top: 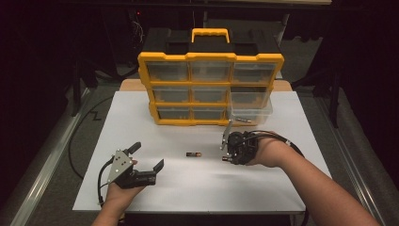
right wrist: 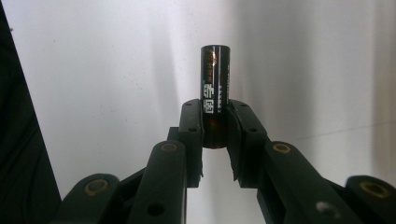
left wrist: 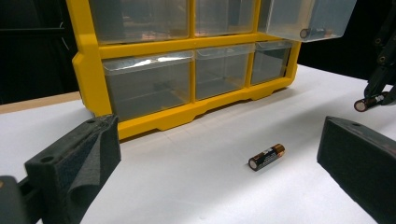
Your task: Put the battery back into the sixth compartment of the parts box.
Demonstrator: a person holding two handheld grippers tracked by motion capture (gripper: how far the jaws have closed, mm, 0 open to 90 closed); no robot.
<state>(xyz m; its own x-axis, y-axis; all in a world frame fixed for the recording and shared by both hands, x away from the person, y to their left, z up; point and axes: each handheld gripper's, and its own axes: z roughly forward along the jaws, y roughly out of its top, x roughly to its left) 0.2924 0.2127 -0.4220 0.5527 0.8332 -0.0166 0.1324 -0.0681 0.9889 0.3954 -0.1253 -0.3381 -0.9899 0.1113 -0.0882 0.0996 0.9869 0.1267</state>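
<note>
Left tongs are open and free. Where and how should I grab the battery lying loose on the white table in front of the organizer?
Grip the loose battery across its round body at mid-length, coming straight down from above. It lies flat on the white table with bare space all round, so the left tongs should straddle its short width, not its ends.

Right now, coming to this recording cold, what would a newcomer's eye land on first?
First the yellow drawer organizer at the back of the white table, with one clear drawer pulled out at its lower right and a battery lying in it. Next, the right gripper shut on a dark battery, just in front of that drawer. Last, a loose battery lying mid-table, near the open left gripper.
</note>
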